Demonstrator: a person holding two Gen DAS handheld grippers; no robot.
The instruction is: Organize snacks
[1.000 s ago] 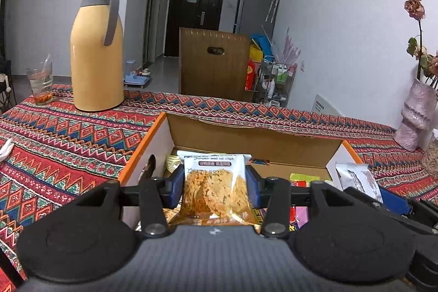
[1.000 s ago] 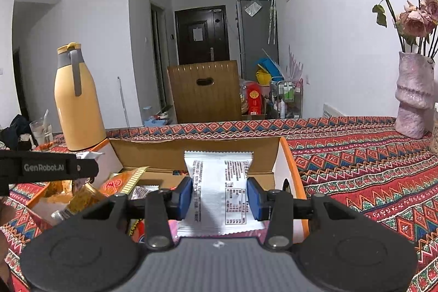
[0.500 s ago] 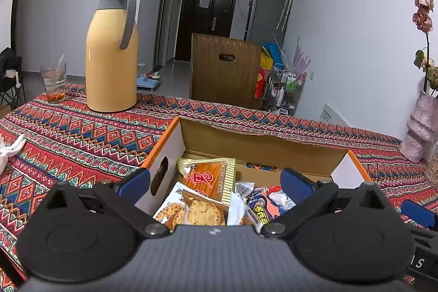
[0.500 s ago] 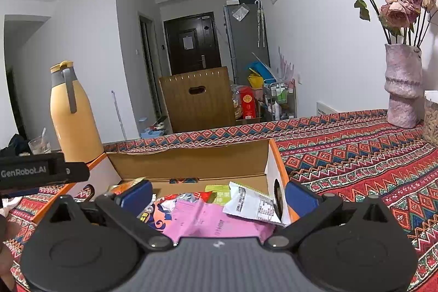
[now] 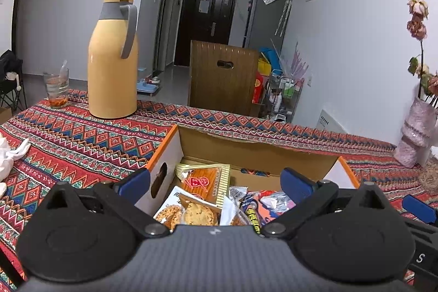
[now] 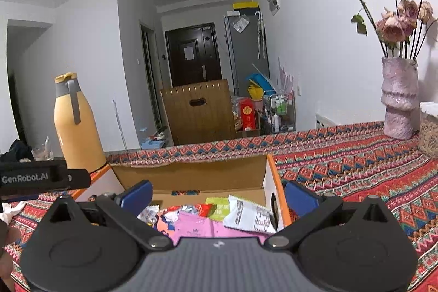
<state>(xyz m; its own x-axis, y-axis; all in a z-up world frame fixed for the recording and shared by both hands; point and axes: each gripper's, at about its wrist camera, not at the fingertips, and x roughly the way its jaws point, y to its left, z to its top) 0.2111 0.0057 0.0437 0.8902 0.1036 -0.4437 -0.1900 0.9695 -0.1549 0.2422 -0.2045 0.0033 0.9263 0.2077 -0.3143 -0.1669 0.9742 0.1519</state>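
Note:
An open cardboard box (image 5: 257,152) with orange edges sits on the patterned tablecloth and holds several snack packets. My left gripper (image 5: 216,184) is open and empty above the box's left side, over a cookie packet (image 5: 189,212) and an orange packet (image 5: 205,182). My right gripper (image 6: 217,194) is open and empty above the box (image 6: 191,177), over a white packet (image 6: 249,215) and a pink packet (image 6: 202,229). Part of the left gripper's body (image 6: 41,178) shows at the left of the right wrist view.
A tall yellow thermos (image 5: 113,59) and a glass (image 5: 56,86) stand at the table's far left. A pink vase with dried roses (image 6: 399,97) and a jar (image 6: 428,127) stand at the right. A wooden chair (image 5: 223,78) is behind the table.
Both grippers opened and let go of their packets, the cookie packet on the left and the white packet on the right, which now lie in the box. Both grippers have risen and pulled back slightly.

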